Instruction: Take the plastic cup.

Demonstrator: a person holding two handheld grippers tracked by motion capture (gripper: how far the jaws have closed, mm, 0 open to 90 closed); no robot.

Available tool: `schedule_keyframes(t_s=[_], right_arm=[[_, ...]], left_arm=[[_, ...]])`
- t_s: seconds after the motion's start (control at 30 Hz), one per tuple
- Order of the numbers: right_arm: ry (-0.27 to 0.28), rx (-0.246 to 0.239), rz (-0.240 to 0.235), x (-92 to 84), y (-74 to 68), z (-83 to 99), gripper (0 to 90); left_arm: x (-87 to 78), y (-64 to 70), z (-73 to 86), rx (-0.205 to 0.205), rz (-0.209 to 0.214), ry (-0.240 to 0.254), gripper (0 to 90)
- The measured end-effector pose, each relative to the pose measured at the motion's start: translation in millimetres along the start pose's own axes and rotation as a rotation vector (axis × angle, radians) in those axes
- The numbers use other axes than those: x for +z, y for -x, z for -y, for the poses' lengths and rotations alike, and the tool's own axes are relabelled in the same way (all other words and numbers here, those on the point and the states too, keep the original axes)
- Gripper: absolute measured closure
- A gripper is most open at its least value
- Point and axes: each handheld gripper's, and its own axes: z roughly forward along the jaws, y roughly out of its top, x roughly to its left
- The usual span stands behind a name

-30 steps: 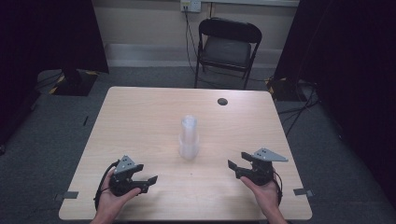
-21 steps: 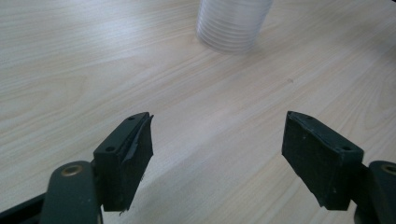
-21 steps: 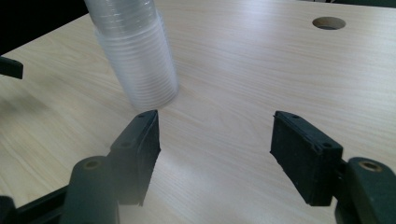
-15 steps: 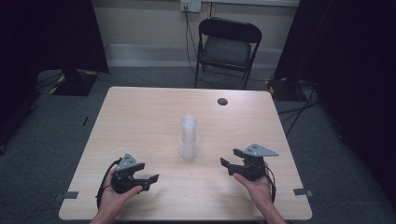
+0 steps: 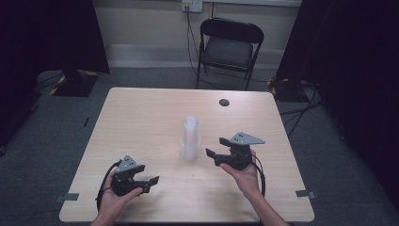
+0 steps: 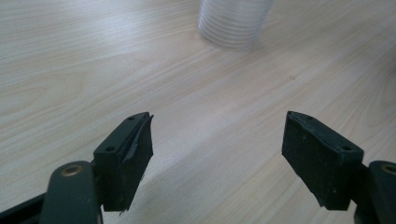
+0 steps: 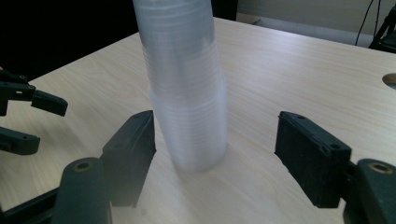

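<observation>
A tall stack of clear plastic cups [image 5: 190, 139] stands in the middle of the wooden table [image 5: 141, 113]. My right gripper [image 5: 214, 147] is held just right of the stack's base and points at it. In the right gripper view the stack [image 7: 187, 93] rises at the tips of that gripper [image 7: 215, 116], nearer the left-hand jaw, and no pad presses on it. Its jaws have just been opening. My left gripper [image 5: 153, 181] rests near the table's front left, open and with nothing in it. In the left gripper view the stack [image 6: 233, 23] is far ahead of the jaws [image 6: 218, 116].
A dark round hole [image 5: 224, 102] sits in the table top at the back right. A black folding chair [image 5: 229, 44] stands behind the table, with cables running up to a wall socket. Dark curtains hang on both sides.
My right gripper has moved left and a little away from the front edge, up to the cup stack, and its jaws stand wider. The left gripper has stayed put.
</observation>
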Motion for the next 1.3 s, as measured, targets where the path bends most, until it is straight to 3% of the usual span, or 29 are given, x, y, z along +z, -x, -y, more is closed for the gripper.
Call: schedule_keyframes(t_s=[0.23, 0.4, 0.9, 1.3], right_arm=[[-0.006, -0.007, -0.031, 9.8, -3.6, -11.1, 24.9], [0.003, -0.020, -0.049, 14.8, -8.9, -19.3, 22.2], [0.033, -0.062, -0.075, 44.4, -16.2, -49.1, 21.3], [0.027, -0.061, -0.071, 69.1, -17.9, -52.2, 23.0]], left_arm=[[-1.4, -0.7, 1.2, -0.003, 0.001, -0.008, 24.5], [0.1, -3.5, 0.1, -0.031, -0.002, 0.000, 24.4], [-0.2, -1.9, 1.0, -0.016, -0.001, -0.010, 24.5], [-2.5, 0.4, 1.1, -0.009, 0.013, -0.002, 24.5]])
